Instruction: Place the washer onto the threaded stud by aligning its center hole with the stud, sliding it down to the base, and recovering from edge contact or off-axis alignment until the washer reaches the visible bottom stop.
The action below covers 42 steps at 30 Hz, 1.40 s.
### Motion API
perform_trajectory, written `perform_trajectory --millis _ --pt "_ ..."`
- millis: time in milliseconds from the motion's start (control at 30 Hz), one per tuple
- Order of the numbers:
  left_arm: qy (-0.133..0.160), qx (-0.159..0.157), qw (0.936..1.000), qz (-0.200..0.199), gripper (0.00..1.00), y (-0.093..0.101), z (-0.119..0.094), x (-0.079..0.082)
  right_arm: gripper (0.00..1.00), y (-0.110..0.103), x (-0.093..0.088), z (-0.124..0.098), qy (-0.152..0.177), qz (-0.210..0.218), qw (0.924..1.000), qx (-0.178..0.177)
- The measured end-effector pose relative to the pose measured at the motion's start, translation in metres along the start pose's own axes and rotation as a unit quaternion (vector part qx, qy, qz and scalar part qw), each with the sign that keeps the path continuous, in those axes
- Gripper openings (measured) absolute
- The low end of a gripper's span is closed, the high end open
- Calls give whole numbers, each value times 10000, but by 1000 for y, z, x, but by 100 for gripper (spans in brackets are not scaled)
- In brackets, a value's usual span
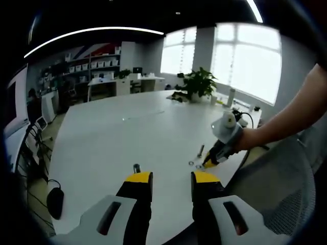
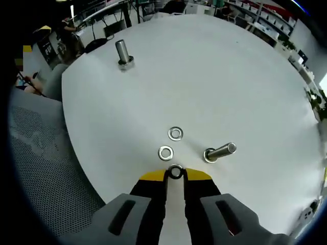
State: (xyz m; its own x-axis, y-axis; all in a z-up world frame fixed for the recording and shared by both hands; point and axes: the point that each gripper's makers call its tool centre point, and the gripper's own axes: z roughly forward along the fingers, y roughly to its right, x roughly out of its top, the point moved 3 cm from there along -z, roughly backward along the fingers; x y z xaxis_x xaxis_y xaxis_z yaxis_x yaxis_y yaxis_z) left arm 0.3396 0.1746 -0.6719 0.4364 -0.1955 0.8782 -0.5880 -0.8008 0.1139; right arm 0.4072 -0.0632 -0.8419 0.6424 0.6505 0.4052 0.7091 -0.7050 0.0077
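In the left gripper view, I see my left gripper [image 1: 171, 178] low over the white worktop [image 1: 127, 138]. Its yellow tips stand wide apart and hold nothing. Just past its left tip a small stud [image 1: 136, 168] stands up straight. To the right, near the worktop edge, my right gripper [image 1: 210, 163] points down at the top, held by a hand [image 1: 245, 139]. A washer [image 1: 191, 163] lies flat just beside it, and a short bolt [image 1: 201, 150] sits a little farther back. A green plant [image 1: 198, 84] stands at the far side of the worktop.

In the right gripper view, a threaded stud [image 2: 122, 52] stands upright at the upper left, well apart from everything else. Near the middle, two loose washers [image 2: 176, 133] lie flat, one behind the other. My right gripper [image 2: 175, 176] is nearly closed, and it pinches a third washer [image 2: 176, 171] between its yellow tips. That washer is low over the worktop [image 2: 214, 76], just below the near loose one. To the right, a bolt [image 2: 220, 151] leans over, close to the loose washers. A gray mesh chair [image 2: 46, 158] sits at the left.
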Motion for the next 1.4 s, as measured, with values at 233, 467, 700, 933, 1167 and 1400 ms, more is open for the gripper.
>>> perform_trajectory --millis 233,467,700,933,1167,1400 --pt "-23 -17 10000 1 28 1 0 -1 14 7 -3 -11 21 215 9996 -177" --pt "-34 -36 10000 16 28 1 1 -1 14 21 4 -28 199 366 9986 -323" --pt "-72 -112 9999 63 27 5 2 -1 14 23 14 -44 403 278 9977 -467" --pt "-74 -101 9999 58 27 4 2 -1 14 25 27 -60 732 242 9951 -627" --pt "-103 -90 9999 12 27 3 2 -3 14 32 35 -66 826 122 9938 -736" --pt "-95 -21 10000 20 27 1 1 -3 14 32 45 -61 850 22 9940 -692"
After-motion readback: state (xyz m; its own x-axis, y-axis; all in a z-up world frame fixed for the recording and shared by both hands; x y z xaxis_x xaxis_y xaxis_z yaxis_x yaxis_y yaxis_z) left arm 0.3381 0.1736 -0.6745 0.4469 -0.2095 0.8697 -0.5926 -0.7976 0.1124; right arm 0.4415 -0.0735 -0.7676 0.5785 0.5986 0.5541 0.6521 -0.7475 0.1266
